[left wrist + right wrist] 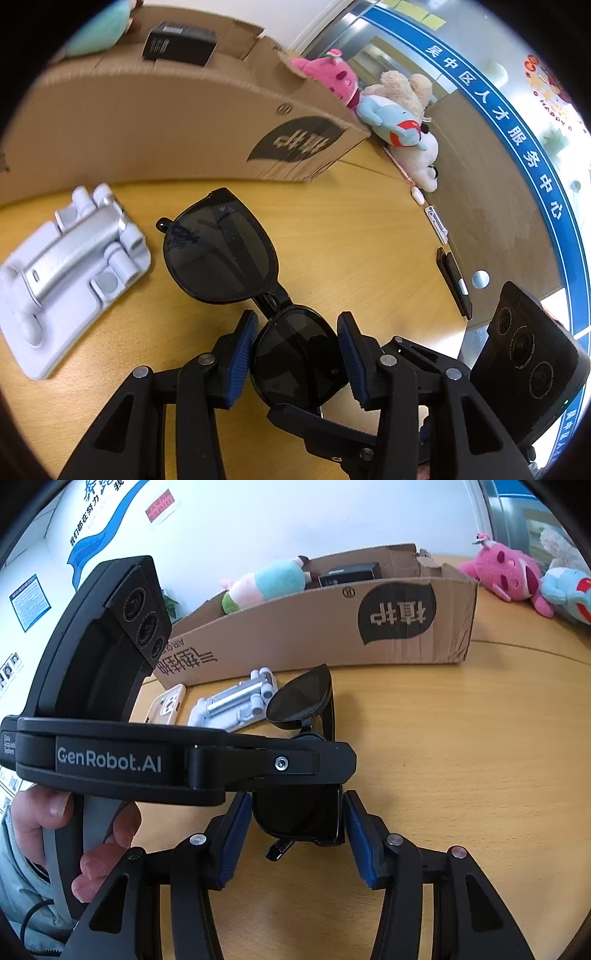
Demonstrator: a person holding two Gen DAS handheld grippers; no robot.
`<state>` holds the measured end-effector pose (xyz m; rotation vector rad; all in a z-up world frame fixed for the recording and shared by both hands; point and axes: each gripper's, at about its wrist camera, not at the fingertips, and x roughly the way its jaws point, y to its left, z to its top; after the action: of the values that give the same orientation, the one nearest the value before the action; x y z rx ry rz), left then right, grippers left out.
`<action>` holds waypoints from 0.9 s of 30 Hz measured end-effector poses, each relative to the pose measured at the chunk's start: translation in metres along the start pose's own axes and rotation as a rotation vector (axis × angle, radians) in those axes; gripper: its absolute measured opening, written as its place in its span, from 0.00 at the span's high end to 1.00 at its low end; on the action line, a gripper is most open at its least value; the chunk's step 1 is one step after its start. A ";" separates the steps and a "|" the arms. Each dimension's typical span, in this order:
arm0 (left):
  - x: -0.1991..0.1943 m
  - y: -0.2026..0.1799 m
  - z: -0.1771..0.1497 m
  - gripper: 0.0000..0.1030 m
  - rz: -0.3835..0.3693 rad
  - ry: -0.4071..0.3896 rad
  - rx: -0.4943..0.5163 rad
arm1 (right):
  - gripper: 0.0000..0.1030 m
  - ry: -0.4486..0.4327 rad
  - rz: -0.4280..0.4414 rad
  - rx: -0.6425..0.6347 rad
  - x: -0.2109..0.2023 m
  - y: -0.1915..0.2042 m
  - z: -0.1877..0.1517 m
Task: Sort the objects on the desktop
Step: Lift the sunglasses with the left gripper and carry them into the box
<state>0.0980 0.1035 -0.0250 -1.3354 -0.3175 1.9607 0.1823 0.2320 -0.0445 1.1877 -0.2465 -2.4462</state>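
Black plastic sunglasses with dark lenses (236, 266) on the yellow wooden table (351, 229), at 6 o'clock from the brown cardboard box (166, 122). Left gripper (297, 356) clamped on the near lens rim; right gripper (295, 834) straddling the same end, pads seemingly touching, true grip unclear. Light, stiff, probably fragile at the hinge and slippery on the lenses; best taken by the frame rim or bridge. Folded temple arms mostly hidden. White moulded tray with silver tube (70, 273) at 9 o'clock.
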 end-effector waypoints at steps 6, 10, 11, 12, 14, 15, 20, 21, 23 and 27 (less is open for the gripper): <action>-0.027 -0.022 0.018 0.58 0.002 -0.070 0.072 | 0.52 -0.078 -0.015 -0.027 -0.021 0.014 0.017; -0.054 -0.039 0.039 0.58 0.009 -0.130 0.139 | 0.52 -0.155 -0.035 -0.067 -0.042 0.028 0.042; -0.062 -0.043 0.046 0.58 0.010 -0.146 0.154 | 0.52 -0.172 -0.038 -0.078 -0.048 0.031 0.048; -0.070 -0.048 0.054 0.58 0.011 -0.162 0.172 | 0.52 -0.188 -0.040 -0.088 -0.052 0.034 0.055; -0.085 -0.055 0.068 0.58 0.012 -0.191 0.204 | 0.52 -0.227 -0.050 -0.115 -0.063 0.041 0.071; -0.092 -0.059 0.075 0.58 0.012 -0.206 0.220 | 0.52 -0.252 -0.057 -0.132 -0.069 0.047 0.082; -0.132 -0.065 0.106 0.58 0.032 -0.278 0.277 | 0.52 -0.334 -0.063 -0.186 -0.086 0.072 0.126; -0.139 -0.064 0.111 0.58 0.039 -0.290 0.282 | 0.52 -0.342 -0.059 -0.195 -0.086 0.077 0.134; -0.154 -0.056 0.120 0.58 0.054 -0.310 0.285 | 0.52 -0.357 -0.047 -0.216 -0.084 0.089 0.151; -0.181 -0.032 0.135 0.58 0.082 -0.333 0.259 | 0.52 -0.369 -0.001 -0.245 -0.066 0.113 0.188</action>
<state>0.0276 0.0274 0.1782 -0.8703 -0.1588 2.2079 0.1035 0.1552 0.1560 0.6322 -0.0459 -2.5923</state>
